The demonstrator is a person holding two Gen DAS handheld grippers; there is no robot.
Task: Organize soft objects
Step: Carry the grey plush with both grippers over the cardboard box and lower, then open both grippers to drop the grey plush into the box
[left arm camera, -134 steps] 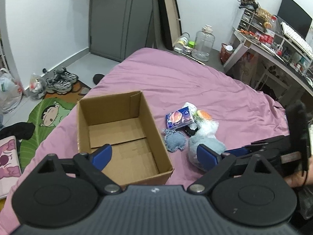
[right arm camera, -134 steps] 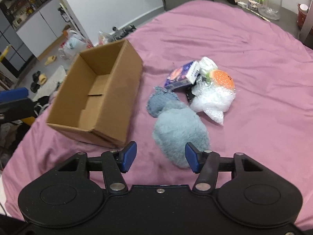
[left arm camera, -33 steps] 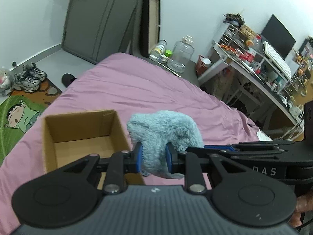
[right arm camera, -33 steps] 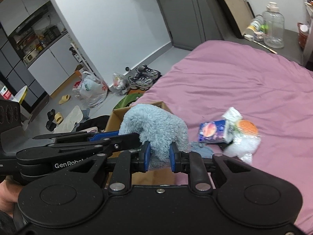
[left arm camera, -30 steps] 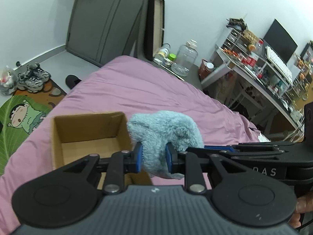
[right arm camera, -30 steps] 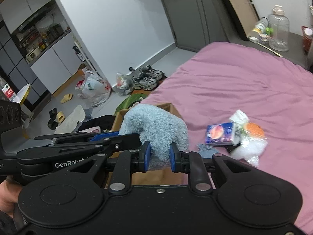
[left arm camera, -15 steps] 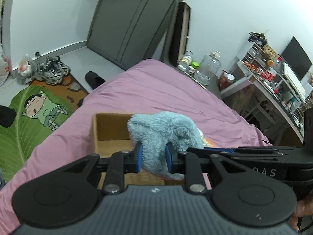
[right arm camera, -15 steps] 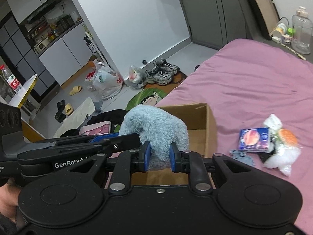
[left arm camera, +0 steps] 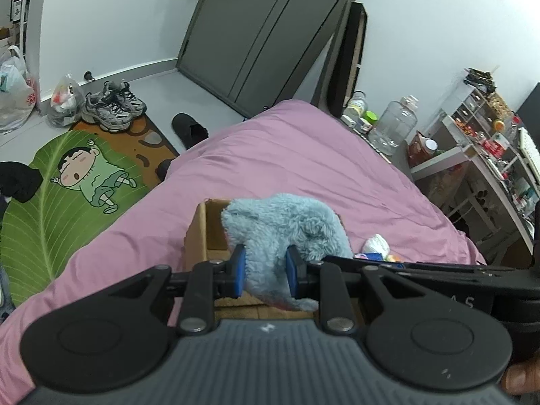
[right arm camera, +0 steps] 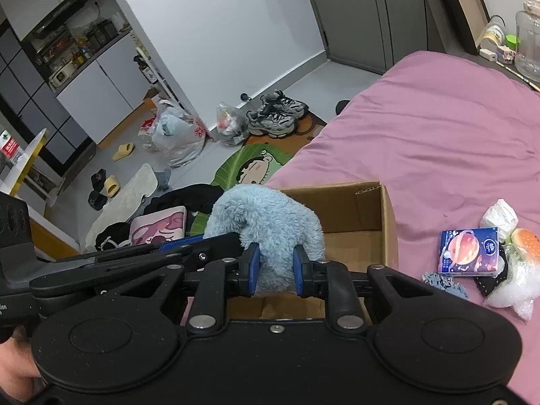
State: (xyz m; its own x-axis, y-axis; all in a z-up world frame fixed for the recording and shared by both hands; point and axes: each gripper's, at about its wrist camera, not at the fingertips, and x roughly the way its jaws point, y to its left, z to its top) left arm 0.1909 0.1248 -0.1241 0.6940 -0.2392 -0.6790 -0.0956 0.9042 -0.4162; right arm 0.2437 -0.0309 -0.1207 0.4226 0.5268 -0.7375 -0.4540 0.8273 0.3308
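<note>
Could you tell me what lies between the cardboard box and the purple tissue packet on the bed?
In the right wrist view, bare pink bedsheet separates the cardboard box from the purple tissue packet. A small blue-grey fuzzy piece lies nearer the camera, just below that gap.

White walls and a dark grey wardrobe [left arm camera: 256, 33] are seen; a pink-sheeted bed [left arm camera: 303, 168] is flanked by a leaf rug [left arm camera: 50, 195], sneakers [left arm camera: 113, 109] and a cluttered desk [left arm camera: 486, 155].

plush [left arm camera: 283, 226] pale blue | box [right arm camera: 364, 222] brown | bedsheet [left arm camera: 303, 155] pink
</note>
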